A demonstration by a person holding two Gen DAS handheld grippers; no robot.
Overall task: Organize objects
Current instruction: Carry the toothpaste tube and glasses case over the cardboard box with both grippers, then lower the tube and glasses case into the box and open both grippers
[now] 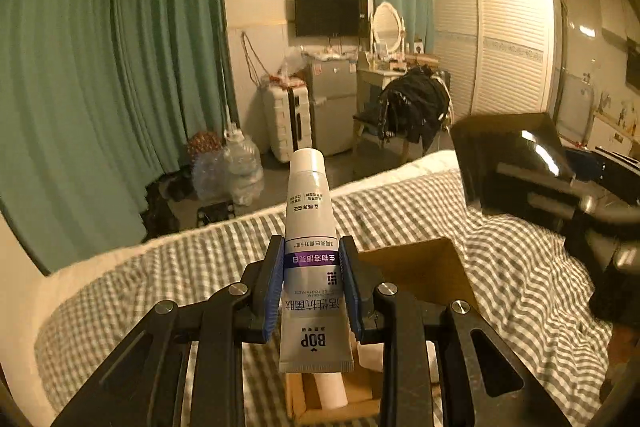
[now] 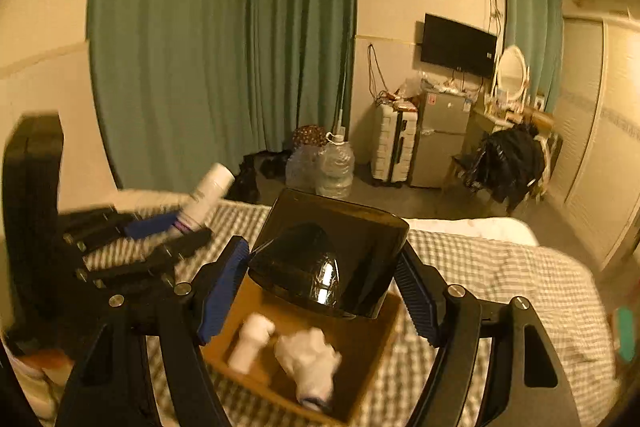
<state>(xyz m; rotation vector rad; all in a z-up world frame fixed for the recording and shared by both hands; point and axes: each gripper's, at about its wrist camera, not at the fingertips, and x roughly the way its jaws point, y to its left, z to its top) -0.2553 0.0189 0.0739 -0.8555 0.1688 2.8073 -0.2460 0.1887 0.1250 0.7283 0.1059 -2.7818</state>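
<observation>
The left hand-held gripper (image 1: 311,287) is closed to a narrow gap on a white toothpaste tube (image 1: 310,259), its blue pads (image 1: 274,291) pressing the tube's two sides at about mid-length, on the purple band of the label. The tube stands nearly upright in that grip, white cap up and crimped end down, and hangs above an open cardboard box (image 1: 424,267) that lies on the bed (image 1: 520,267) with its grey-and-white checked cover. Below the crimped end, inside the box, a white cylindrical item (image 1: 332,389) shows in part. In the right wrist view the same tube (image 2: 208,195) appears to the left, blurred, tilted with its cap toward the upper right and clamped in the left hand-held gripper (image 2: 168,227). The right hand-held gripper (image 2: 324,291) is spread wide, its blue-padded fingers (image 2: 222,287) on either side of a glossy black box-like object (image 2: 352,251) with a rounded dark part inside it; the left finger seems to touch the object's left edge, while contact on the right side cannot be told for certain. That black object sits over the far end of the cardboard box (image 2: 360,347), in which a white bottle (image 2: 252,343) and a crumpled white cloth (image 2: 310,363) lie side by side. From the left wrist view the black object (image 1: 512,155) is up at the right, above the bed.
</observation>
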